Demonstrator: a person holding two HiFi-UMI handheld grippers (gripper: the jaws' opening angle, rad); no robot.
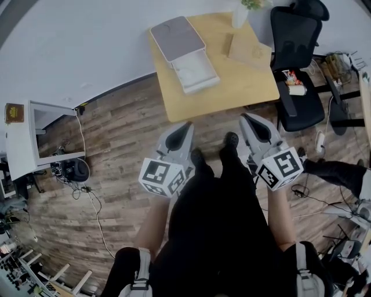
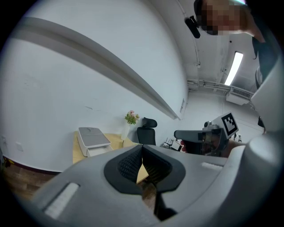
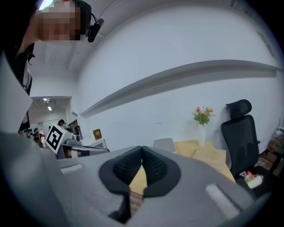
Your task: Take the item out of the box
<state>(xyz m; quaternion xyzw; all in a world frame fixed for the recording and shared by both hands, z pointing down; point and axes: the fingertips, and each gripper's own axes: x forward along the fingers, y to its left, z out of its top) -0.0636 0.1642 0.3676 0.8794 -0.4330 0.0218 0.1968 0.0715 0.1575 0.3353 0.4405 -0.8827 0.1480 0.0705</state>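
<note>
Wood-plank floor lies between the person and a pale table (image 1: 232, 87), where the grey-and-white box (image 1: 184, 53) sits near the left edge. What it holds cannot be made out. A flat brown board (image 1: 250, 51) and a vase (image 1: 239, 14) share the tabletop, with a black chair (image 1: 295, 64) to the right. The left gripper (image 1: 186, 126) and right gripper (image 1: 245, 118) are both clenched on nothing, well short of the table. The approach likely calls for closing in squarely and spreading the jaws before reaching the box.
</note>
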